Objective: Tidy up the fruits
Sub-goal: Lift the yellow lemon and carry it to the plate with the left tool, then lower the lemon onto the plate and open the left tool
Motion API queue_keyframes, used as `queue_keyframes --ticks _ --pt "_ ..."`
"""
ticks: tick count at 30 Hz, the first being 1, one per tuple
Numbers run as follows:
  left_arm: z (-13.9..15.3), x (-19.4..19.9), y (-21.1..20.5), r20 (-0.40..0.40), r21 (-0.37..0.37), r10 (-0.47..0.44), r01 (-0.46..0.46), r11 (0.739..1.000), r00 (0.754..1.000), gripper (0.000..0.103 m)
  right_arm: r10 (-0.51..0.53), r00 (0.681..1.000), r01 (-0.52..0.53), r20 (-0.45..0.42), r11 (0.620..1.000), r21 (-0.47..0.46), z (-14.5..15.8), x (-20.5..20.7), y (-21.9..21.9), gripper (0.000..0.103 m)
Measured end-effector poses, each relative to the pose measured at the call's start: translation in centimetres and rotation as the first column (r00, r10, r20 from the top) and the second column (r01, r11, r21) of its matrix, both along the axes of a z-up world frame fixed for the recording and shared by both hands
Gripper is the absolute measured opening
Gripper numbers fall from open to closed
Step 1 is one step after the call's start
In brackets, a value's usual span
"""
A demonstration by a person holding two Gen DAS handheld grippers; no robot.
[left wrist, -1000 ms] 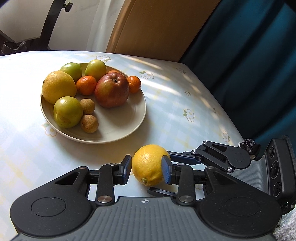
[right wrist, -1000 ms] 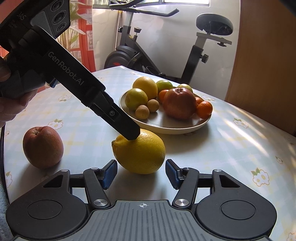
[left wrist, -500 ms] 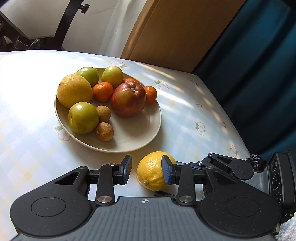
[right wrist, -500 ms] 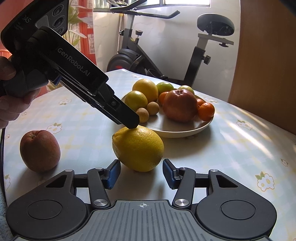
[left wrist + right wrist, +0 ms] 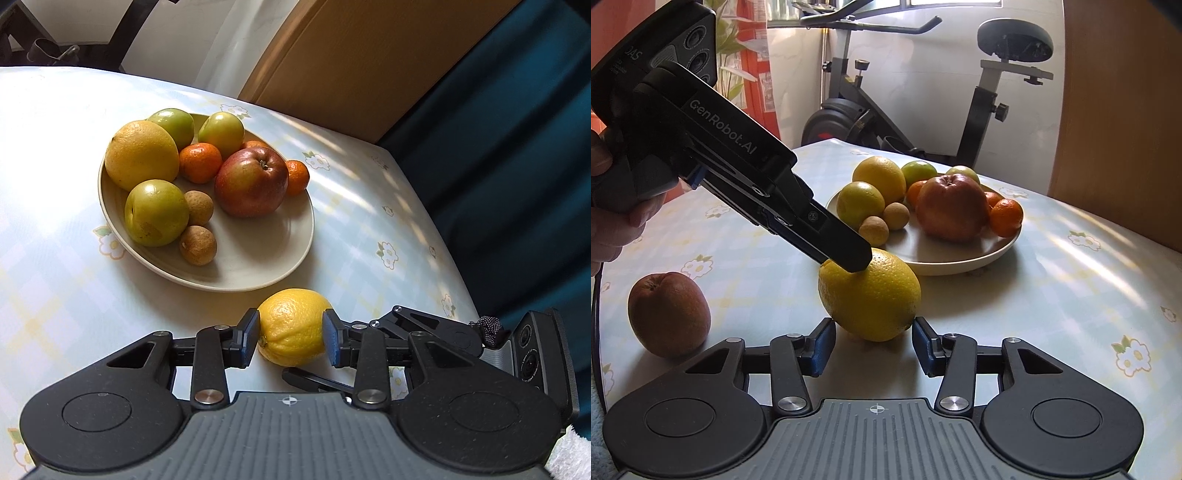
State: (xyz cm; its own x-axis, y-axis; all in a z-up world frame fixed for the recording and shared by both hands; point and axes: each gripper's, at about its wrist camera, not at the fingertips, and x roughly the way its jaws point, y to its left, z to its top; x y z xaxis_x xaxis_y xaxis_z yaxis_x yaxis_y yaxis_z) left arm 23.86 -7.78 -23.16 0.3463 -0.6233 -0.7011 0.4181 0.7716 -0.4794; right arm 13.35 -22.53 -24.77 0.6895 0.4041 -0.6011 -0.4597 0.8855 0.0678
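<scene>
A yellow lemon [image 5: 291, 326] sits between the pads of my left gripper [image 5: 290, 341], which is shut on it and holds it tilted, just off the tablecloth by the plate's near rim. In the right wrist view the lemon [image 5: 871, 295] hangs from the left gripper's fingers [image 5: 842, 251], right in front of my right gripper [image 5: 873, 345], which is open with its pads either side of the lemon's lower part, not touching. A beige plate [image 5: 258, 266] holds a large yellow citrus, green fruits, mandarins, a red apple and two small brown fruits.
A reddish apple [image 5: 668, 314] lies on the flowered tablecloth at the left in the right wrist view. The table edge and a dark teal curtain [image 5: 517, 147] lie right of the plate. An exercise bike [image 5: 923, 92] stands behind the table.
My left gripper has closed on the lemon and raised it, tilting it off the cloth. The right gripper has come slightly closer to the lemon and stays open.
</scene>
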Motion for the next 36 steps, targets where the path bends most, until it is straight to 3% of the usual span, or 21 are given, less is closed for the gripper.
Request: queue_keyframes --ticks 12,18,28,36 --pt "1.7 0.8 -0.5 0.074 -0.043 0.016 -0.013 0.999 0.997 0.038 -0.034 0.997 0.037 0.071 0.999 -0.036 2.1 1.2 -0.3 0.042" --pt "2.0 2.2 0.0 0.076 -0.078 0.054 -0.048 0.996 0.996 0.038 -0.042 0.997 0.044 0.059 0.999 -0.027 2.9 3.2 -0.4 0.042" --pt "0.7 4.3 0.3 0.030 -0.067 0.109 -0.107 0.992 0.994 0.038 -0.050 0.999 0.051 0.019 0.998 -0.036 2.6 5.6 0.4 0.039" --pt "1.1 4.0 0.2 0.072 -0.029 0.110 -0.108 0.994 0.991 0.038 -0.085 0.996 0.085 0.004 0.996 -0.040 2.6 5.1 0.5 0.040"
